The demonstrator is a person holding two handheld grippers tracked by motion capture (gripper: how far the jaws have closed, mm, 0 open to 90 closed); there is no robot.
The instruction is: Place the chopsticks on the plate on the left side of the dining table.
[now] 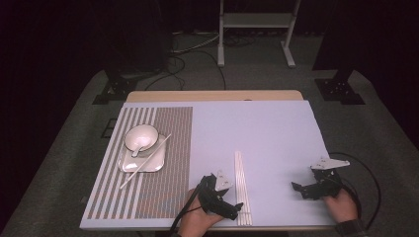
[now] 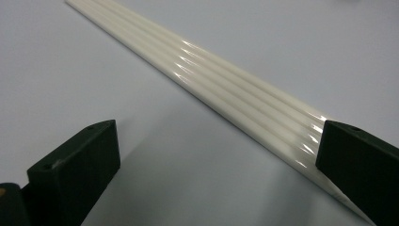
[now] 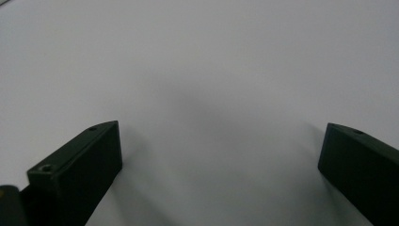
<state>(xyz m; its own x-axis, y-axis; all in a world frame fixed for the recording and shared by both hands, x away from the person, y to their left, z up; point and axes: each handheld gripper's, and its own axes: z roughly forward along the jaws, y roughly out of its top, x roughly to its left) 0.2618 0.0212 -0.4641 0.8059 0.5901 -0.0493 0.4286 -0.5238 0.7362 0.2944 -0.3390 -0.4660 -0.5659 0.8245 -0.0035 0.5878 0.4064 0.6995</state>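
Several white chopsticks (image 1: pixel 241 180) lie side by side on the pale lavender table (image 1: pixel 276 133), near its front middle. My left gripper (image 1: pixel 228 203) is open at their near end. In the left gripper view the chopsticks (image 2: pixel 226 89) run from top left to lower right, and their end lies against the right jaw, nothing pinched. My left gripper (image 2: pixel 216 160) has its jaws spread wide. My right gripper (image 1: pixel 304 185) rests at the front right, away from the sticks. In its own view my right gripper (image 3: pixel 221 160) stands open over bare table.
A striped placemat (image 1: pixel 168 187) covers the table's left part. On it sits a square white plate (image 1: pixel 154 164) bearing a white bowl (image 1: pixel 141 136) with a spoon (image 1: pixel 137 149). One chopstick (image 1: pixel 129 180) lies slantwise across the plate. Cables and stand legs (image 1: pixel 220 49) are on the floor beyond.
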